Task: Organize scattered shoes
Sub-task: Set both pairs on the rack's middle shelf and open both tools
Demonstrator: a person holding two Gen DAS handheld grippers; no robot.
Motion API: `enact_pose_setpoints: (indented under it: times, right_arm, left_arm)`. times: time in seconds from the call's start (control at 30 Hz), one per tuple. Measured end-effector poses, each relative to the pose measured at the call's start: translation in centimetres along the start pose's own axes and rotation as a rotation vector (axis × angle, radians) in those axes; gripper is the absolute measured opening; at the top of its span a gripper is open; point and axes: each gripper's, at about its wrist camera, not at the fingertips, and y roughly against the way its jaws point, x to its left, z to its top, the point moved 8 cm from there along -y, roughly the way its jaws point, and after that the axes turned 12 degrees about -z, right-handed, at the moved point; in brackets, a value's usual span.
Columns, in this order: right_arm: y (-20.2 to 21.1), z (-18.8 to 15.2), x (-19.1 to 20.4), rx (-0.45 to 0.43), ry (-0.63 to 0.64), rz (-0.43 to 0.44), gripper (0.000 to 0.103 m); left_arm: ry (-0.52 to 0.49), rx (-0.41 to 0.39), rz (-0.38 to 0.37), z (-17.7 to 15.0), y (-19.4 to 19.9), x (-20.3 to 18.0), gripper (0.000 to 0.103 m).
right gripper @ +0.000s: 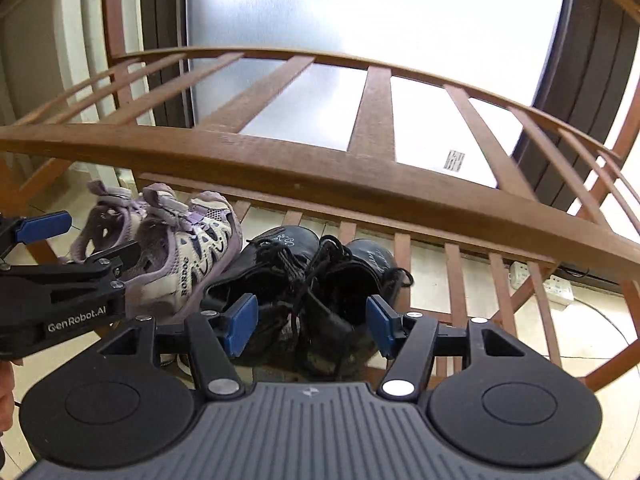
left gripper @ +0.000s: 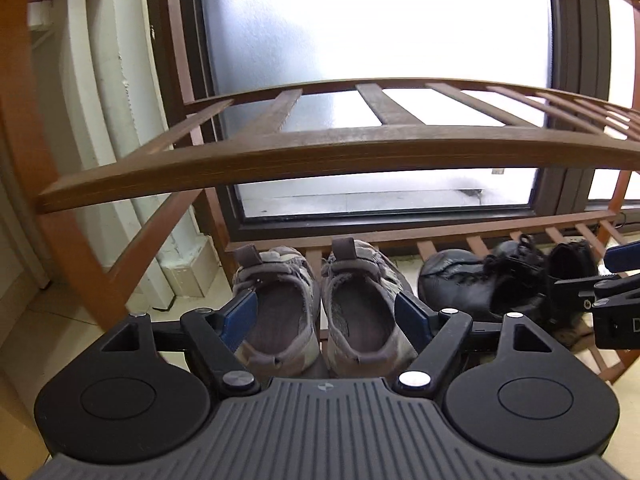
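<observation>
Frosted glass door (left gripper: 376, 32): standing behind everything you are facing.

Wooden slatted shoe rack (left gripper: 320, 152): its upper shelf is crossing both of your views; its lower shelf (right gripper: 456, 268) is carrying the shoes.

Pair of black leather shoes (right gripper: 312, 276): sitting side by side on the lower shelf, laces tangled, heels toward you.

Pair of grey-lilac sneakers (left gripper: 320, 304): sitting just to their left, side by side, heels toward you.

Your left gripper (left gripper: 326, 316): jaws are standing wide, flanking the sneakers' heels, pads not pressing.

Your right gripper (right gripper: 308, 322): jaws are standing wide either side of the black pair, gripping nothing.
</observation>
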Motion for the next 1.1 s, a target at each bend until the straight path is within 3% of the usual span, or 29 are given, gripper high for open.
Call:
enact_pose_setpoints:
  times: [0.17, 0.23, 0.33, 0.73, 1.1]
  right_arm:
    - [1.9, -1.2, -0.7, -0.038, -0.013, 0.007, 0.08]
    - [2.7, -1.8, -0.7, -0.054, -0.016, 0.009, 0.081]
    - [3.3, -3.1, -0.4, -0.081, -0.015, 0.0, 0.082]
    - [2.0, -7.3, 1.4, -0.131, -0.011, 0.021, 0.085]
    - [0.5, -7.2, 3.8, -0.202, -0.043, -0.005, 0.084]
  left_arm:
    - [0.019, -0.016, 0.003, -1.7, 2.6, 0.2, 0.078]
    - [0.025, -0.021, 0.006, -2.7, 3.2, 0.3, 0.086]
    - [0.026, -0.009, 0.02, -4.0, 3.4, 0.5, 0.089]
    - [0.056, 0.003, 0.01, -8.2, 0.6, 1.6, 0.092]
    - [0.079, -0.037, 0.023, -9.0, -1.1, 2.0, 0.092]
